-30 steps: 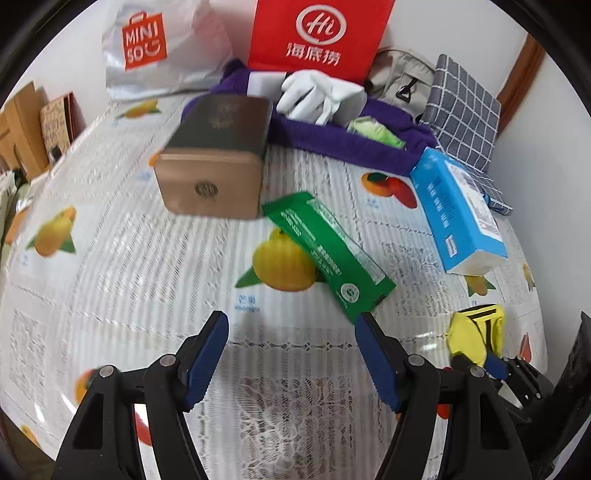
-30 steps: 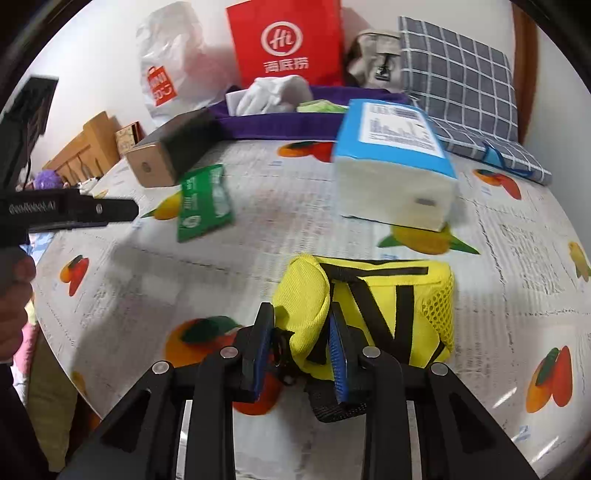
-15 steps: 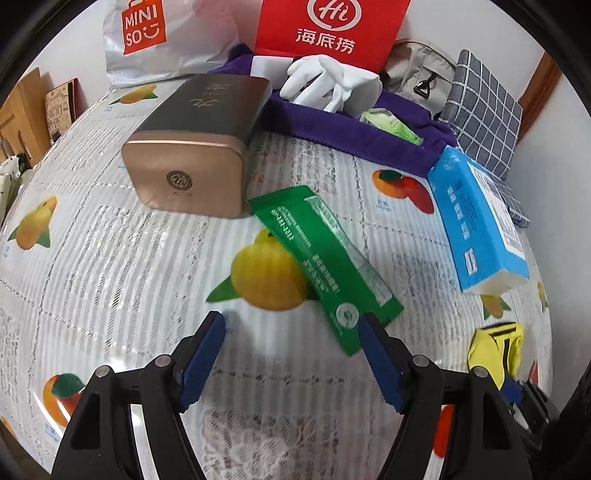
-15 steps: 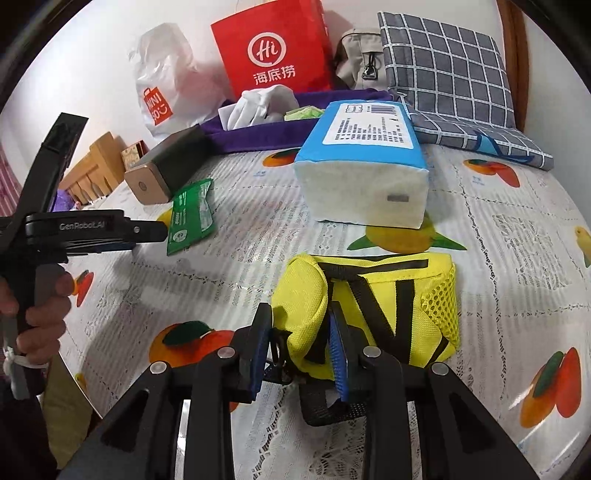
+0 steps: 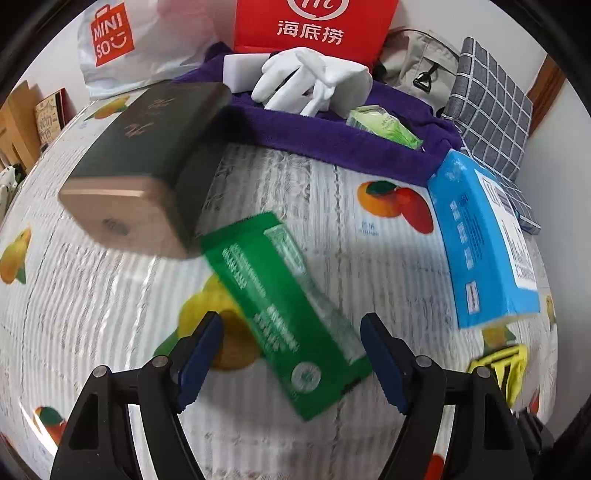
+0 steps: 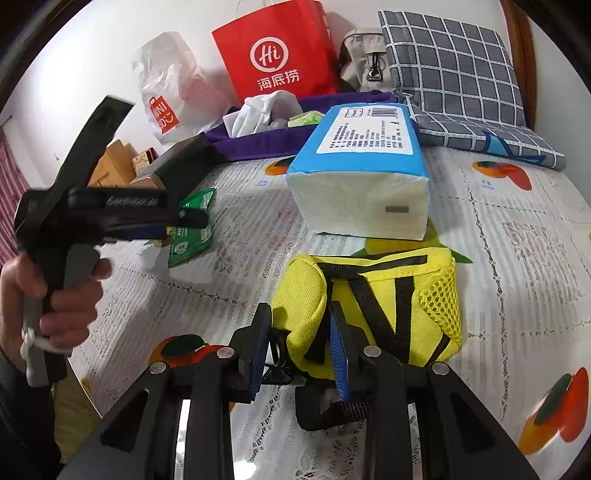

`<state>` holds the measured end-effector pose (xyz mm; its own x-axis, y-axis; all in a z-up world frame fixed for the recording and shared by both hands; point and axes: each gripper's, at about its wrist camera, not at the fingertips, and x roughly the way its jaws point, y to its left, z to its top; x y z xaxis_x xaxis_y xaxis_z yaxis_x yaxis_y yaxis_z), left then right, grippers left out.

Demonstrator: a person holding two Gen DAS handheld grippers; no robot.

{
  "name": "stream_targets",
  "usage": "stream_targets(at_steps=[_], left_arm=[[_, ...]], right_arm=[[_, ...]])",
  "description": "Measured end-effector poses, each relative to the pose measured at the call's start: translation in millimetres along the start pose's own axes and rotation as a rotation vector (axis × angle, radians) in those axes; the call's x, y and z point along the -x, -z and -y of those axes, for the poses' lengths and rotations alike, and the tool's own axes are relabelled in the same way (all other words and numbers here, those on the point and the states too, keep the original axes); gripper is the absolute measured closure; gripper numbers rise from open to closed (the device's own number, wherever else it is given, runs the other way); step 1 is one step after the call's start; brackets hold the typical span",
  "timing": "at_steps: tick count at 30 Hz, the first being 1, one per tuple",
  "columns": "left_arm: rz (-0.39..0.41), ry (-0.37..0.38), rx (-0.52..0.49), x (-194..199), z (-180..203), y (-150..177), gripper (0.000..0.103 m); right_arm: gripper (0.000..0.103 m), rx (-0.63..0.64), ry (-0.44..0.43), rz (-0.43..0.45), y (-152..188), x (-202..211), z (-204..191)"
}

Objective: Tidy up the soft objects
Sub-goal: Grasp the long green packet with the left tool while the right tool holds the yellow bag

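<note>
My left gripper (image 5: 291, 347) is open, its jaws straddling the near end of a green flat packet (image 5: 284, 306) that lies on the fruit-print tablecloth (image 5: 92, 295); the packet also shows in the right wrist view (image 6: 190, 229). My right gripper (image 6: 301, 343) is shut on the corner of a yellow fabric pouch (image 6: 373, 306) with black straps, resting on the table; the pouch edge shows in the left wrist view (image 5: 498, 363). A blue tissue pack (image 6: 365, 173) lies just beyond the pouch. White gloves (image 5: 314, 79) and a small green pack (image 5: 384, 123) lie on a purple towel (image 5: 332, 140).
A brown and dark tin box (image 5: 147, 162) lies left of the green packet. At the back stand a red paper bag (image 5: 314, 26), a white Miniso bag (image 5: 118, 37), a grey pouch (image 5: 421, 62) and a checked cushion (image 6: 454, 77). The table edge is near on the left (image 6: 85, 369).
My left gripper has moved forward and down over the green packet, which now lies between its open jaws. My right gripper stays shut on the yellow pouch, hardly moved.
</note>
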<state>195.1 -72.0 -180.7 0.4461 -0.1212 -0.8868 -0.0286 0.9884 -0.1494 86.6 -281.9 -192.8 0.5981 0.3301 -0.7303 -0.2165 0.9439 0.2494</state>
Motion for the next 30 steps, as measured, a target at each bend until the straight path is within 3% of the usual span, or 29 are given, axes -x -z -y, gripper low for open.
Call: stream_targets(at_steps=[5,10,12,16,17,30], left_arm=[[0.03,-0.025,0.005,-10.3,10.3,-7.4,0.017],[0.058,-0.093,-0.039,-18.2,24.0,-8.3,0.016],[0.075,-0.118,-0.07,-17.9,26.4,-6.1,0.023],[0.092,-0.116,-0.104,-10.5,18.3,-3.3,0.059],[0.083,-0.102,-0.106,-7.1,12.5,-1.8,0.063],[0.053,-0.049,-0.158,40.0,-46.2,64.8,0.057]], right_arm=[[0.072,-0.019,-0.018,0.005,-0.3,-0.3,4.5],[0.072,-0.05,-0.031,0.002,-1.8,-0.3,8.9],[0.072,-0.032,-0.015,0.004,-1.2,-0.6,5.5],[0.072,-0.012,0.018,0.006,-0.9,-1.2,0.3],[0.072,-0.011,0.023,0.006,-0.9,-1.4,-0.2],[0.072,0.05,0.104,0.0,1.4,-2.1,-12.1]])
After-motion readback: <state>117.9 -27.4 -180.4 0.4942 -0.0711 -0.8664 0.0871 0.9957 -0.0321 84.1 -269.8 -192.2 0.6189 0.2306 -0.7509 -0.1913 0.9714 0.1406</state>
